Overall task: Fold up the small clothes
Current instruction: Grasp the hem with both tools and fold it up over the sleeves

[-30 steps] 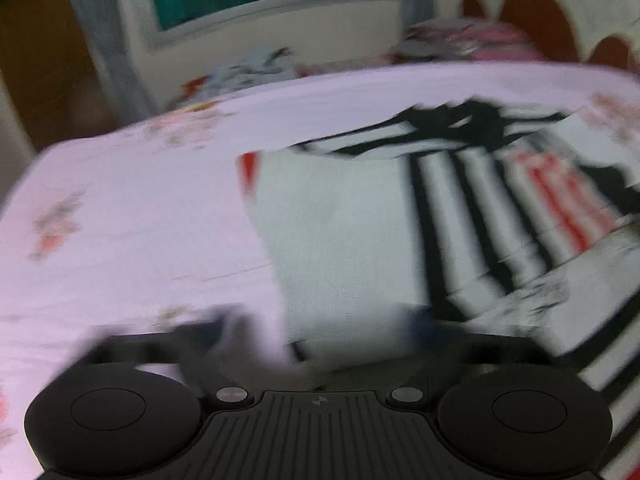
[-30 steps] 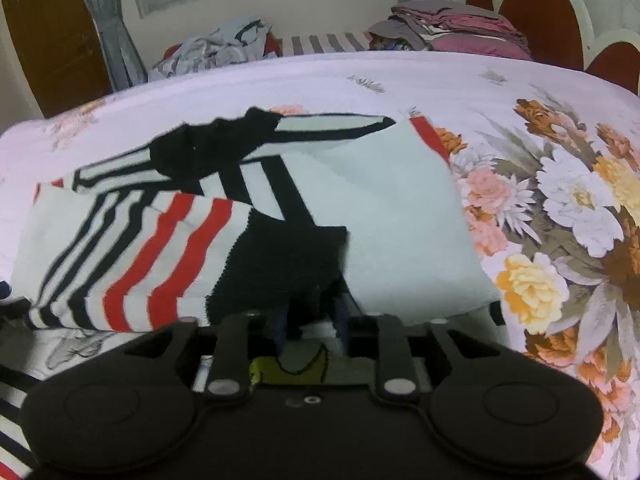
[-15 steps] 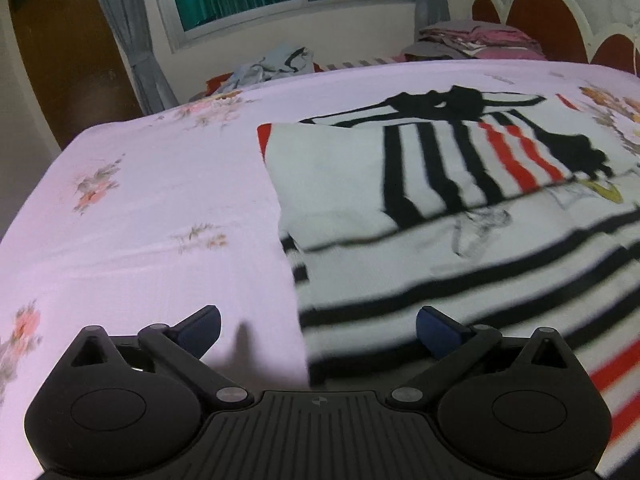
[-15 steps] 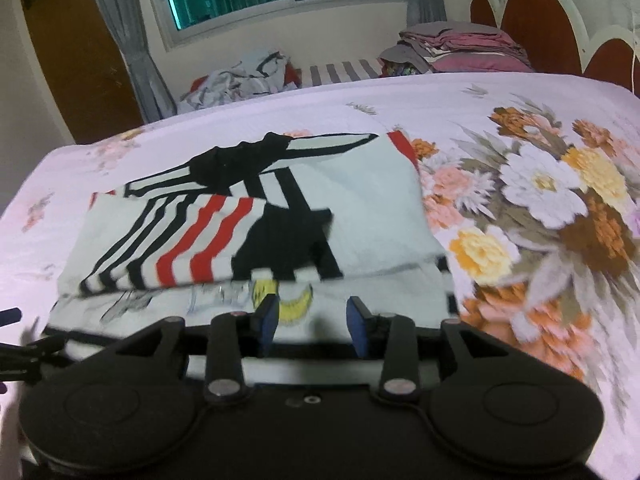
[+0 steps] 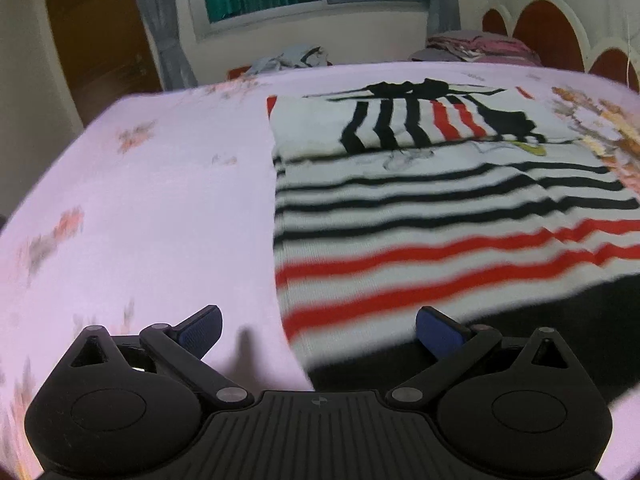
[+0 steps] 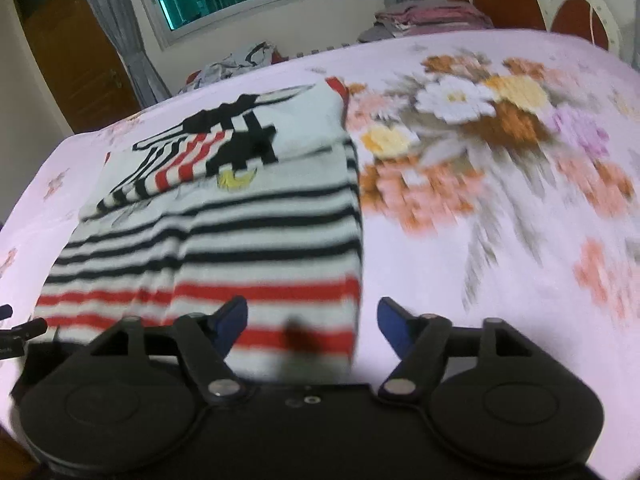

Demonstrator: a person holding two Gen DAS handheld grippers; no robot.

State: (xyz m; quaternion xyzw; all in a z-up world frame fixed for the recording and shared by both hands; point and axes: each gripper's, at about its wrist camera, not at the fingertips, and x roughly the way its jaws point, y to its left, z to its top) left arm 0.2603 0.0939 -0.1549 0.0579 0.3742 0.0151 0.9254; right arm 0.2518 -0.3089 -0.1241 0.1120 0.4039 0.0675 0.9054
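Striped sweater point(image 6: 224, 240) flat on bed point(image 6: 520, 240), sleeves folded in at far end. Left gripper point(image 5: 318, 330) jaws apart, empty, over near left hem corner. Right gripper point(image 6: 312, 322) jaws just opening, empty, over near right corner. Risk: uneven corner pinches skew next fold; snagging bedsheet drags it.

Both wrist views downward, close, sharing sweater point(image 5: 440, 216)

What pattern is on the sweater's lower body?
Black and red stripes on white sweater; clearest in the right wrist view.
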